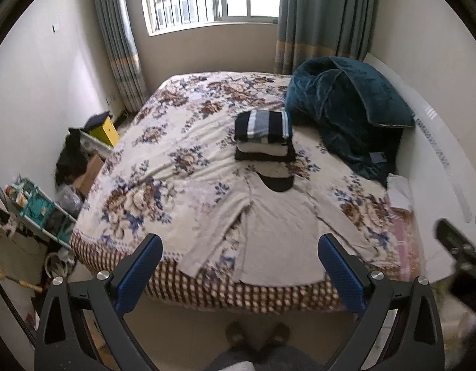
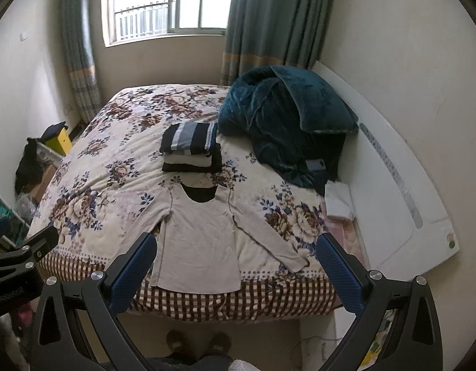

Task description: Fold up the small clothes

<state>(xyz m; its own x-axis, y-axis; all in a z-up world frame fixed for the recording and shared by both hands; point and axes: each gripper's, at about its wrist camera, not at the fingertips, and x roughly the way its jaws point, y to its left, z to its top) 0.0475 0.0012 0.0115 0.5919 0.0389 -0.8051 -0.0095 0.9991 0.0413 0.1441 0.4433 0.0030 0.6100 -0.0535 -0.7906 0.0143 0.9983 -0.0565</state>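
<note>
Up close in the left wrist view, the left gripper (image 1: 240, 266) hangs with jaws wide apart above the bed's (image 1: 145, 167) near edge — a beige long-sleeved shirt (image 1: 284, 225) lies spread flat below, just before a folded stack (image 1: 264, 136). Right wrist view: the right gripper (image 2: 236, 266) is likewise spread wide, holding nothing, over the shirt (image 2: 200, 241).

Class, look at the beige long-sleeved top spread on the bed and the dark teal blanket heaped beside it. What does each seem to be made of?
Beige top: probably thin matte cotton knit; it lies flat with visible seams. Teal blanket: seemingly plush fleece; thick folds with a soft sheen.
</note>
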